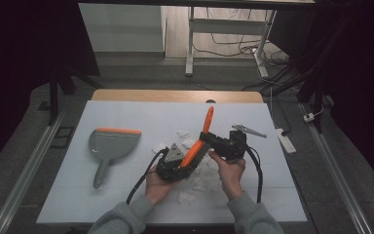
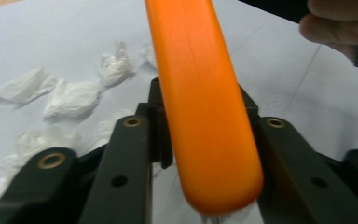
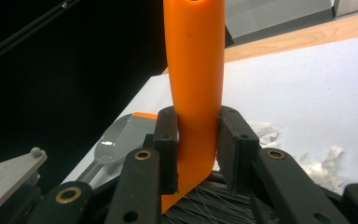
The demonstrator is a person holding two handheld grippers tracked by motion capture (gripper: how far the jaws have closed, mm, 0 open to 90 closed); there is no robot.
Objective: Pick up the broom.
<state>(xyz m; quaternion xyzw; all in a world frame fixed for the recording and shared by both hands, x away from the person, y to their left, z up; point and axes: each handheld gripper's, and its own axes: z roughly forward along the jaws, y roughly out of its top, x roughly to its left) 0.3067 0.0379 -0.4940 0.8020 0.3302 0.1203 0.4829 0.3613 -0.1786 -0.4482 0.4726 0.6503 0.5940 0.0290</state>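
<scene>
A brush with an orange handle (image 1: 207,119) is held over the middle of the white table top (image 1: 126,114), handle pointing up and away, dark bristles low. My right gripper (image 1: 205,140) is shut on the handle (image 3: 193,70); both pads press its sides in the right gripper view, bristles (image 3: 214,200) just below. My left gripper (image 1: 191,157) grips the brush's wide lower end (image 2: 200,93), its jaws tight against both sides. A grey dustpan (image 1: 109,144) with an orange lip lies flat at the left, also seen past the right gripper (image 3: 116,140).
Several crumpled white paper scraps (image 1: 182,134) lie around and under the grippers, some near the left jaws (image 2: 72,98). The table's wooden far edge (image 1: 175,95) runs across the back. A white power strip (image 1: 285,139) lies on the floor at the right.
</scene>
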